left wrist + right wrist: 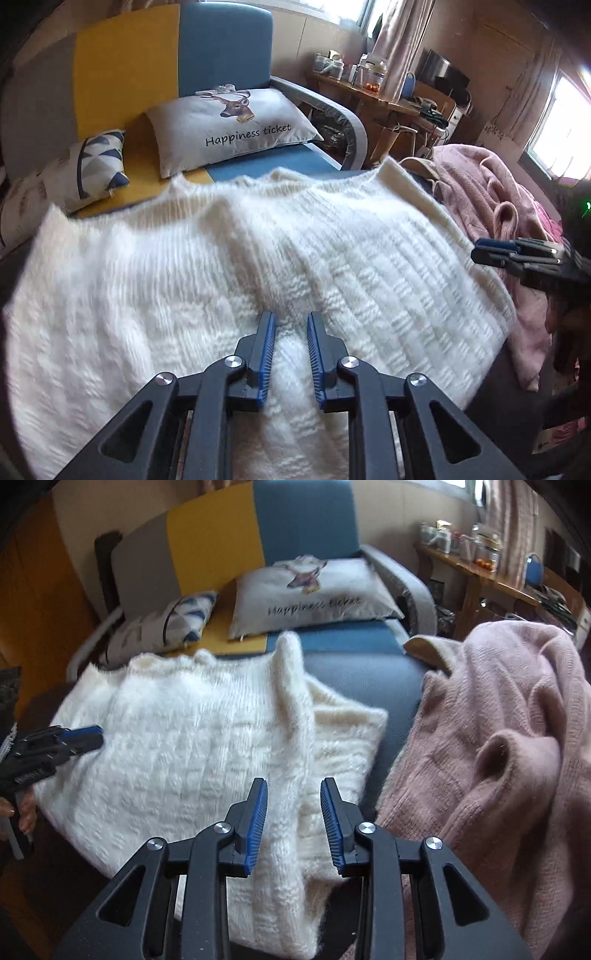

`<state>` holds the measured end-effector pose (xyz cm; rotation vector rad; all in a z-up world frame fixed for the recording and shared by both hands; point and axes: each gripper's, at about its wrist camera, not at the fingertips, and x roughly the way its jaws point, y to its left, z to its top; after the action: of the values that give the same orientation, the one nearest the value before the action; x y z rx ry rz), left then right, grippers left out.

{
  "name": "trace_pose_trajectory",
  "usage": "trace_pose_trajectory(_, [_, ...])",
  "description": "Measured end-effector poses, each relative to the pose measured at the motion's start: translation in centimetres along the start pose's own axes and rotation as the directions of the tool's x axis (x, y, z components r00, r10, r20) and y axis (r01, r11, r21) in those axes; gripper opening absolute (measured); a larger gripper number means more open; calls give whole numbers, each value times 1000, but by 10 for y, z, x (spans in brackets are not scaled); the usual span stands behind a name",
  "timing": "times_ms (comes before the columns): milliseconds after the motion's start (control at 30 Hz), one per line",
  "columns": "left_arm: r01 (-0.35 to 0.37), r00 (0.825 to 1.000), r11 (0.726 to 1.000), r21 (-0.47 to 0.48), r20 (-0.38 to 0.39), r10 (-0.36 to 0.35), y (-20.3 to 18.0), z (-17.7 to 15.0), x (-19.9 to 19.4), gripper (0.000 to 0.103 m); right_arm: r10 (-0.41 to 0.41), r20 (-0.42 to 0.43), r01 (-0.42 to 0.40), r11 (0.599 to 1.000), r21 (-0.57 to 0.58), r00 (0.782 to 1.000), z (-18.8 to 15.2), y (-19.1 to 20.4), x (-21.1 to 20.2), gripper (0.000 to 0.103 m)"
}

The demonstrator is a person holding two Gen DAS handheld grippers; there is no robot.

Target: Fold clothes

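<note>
A: Left gripper (290, 319)?
B: Jaws apart over the white sweater (221, 266), nothing pinched.
A: Sweater's place?
B: Spread on the dark seat (369, 679), pink sweater (498, 738) just beside.
A: Right gripper (293, 786)?
B: Parted, straddling a raised fold, pads not pressing.

Only real open lane is the bare dark blue surface (369, 679) between the white sweater (177, 746) and the pink sweater (498, 746), and it narrows toward the near end where the two almost meet. Pink pile blocks the right side, and the deer pillow (314, 594) plus the triangle-print pillow (177, 620) crowd the sofa seat behind.
</note>
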<state>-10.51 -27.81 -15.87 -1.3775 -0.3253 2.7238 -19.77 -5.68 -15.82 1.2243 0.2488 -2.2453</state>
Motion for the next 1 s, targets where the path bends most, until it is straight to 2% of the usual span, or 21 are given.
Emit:
trace_pose_trajectory(100, [43, 999, 998, -54, 7, -43, 10, -4, -2, 17, 35, -3, -35, 998, 54, 999, 10, -9, 6, 33])
trace_pose_trajectory(233, [57, 998, 995, -76, 9, -56, 15, -5, 0, 16, 100, -12, -98, 988, 123, 995, 29, -18, 20, 33])
trace_pose_trajectory(267, [58, 998, 995, -79, 14, -57, 15, -8, 0, 16, 80, -34, -76, 991, 111, 996, 30, -17, 26, 32])
trace_pose_trajectory(300, [61, 998, 994, -86, 20, -60, 16, -10, -1, 16, 57, -52, -52, 995, 89, 997, 29, -14, 29, 11])
trace_pose_trajectory(333, [66, 998, 994, -90, 27, -64, 17, -11, -1, 16, 51, -70, -47, 997, 57, 996, 25, -10, 30, 7])
trace_pose_trajectory(433, [90, 995, 990, -108, 54, -85, 22, -16, -1, 15, 18, -104, -20, 1000, -20, 994, 2, -3, 23, 7])
trace_pose_trajectory(500, [90, 994, 990, -104, 66, -84, 22, -17, -1, 15, 6, -106, -10, 999, -30, 994, -9, -4, 18, 7])
trace_pose_trajectory(633, [92, 994, 990, -105, 68, -85, 22, -17, -1, 15, -14, -90, 11, 1000, -27, 996, -1, -7, 10, 7])
trace_pose_trajectory(700, [94, 994, 990, -106, 67, -87, 22, -17, 0, 15, 4, -75, -4, 1000, 4, 997, 12, -10, 8, 13])
trace_pose_trajectory(833, [97, 993, 989, -108, 73, -89, 22, -18, 0, 14, 26, -29, -25, 998, 55, 999, 44, -17, 14, 19])
trace_pose_trajectory(900, [98, 993, 989, -110, 77, -90, 23, -18, 0, 14, 22, -39, -20, 998, 62, 999, 59, -17, 28, 39])
trace_pose_trajectory(967, [104, 992, 988, -117, 81, -95, 24, -19, 0, 14, 11, -60, -7, 999, 52, 998, 73, -16, 44, 43])
trace_pose_trajectory(1000, [108, 992, 987, -122, 83, -98, 24, -19, 0, 14, -24, -75, 26, 999, 26, 997, 76, -14, 52, 43])
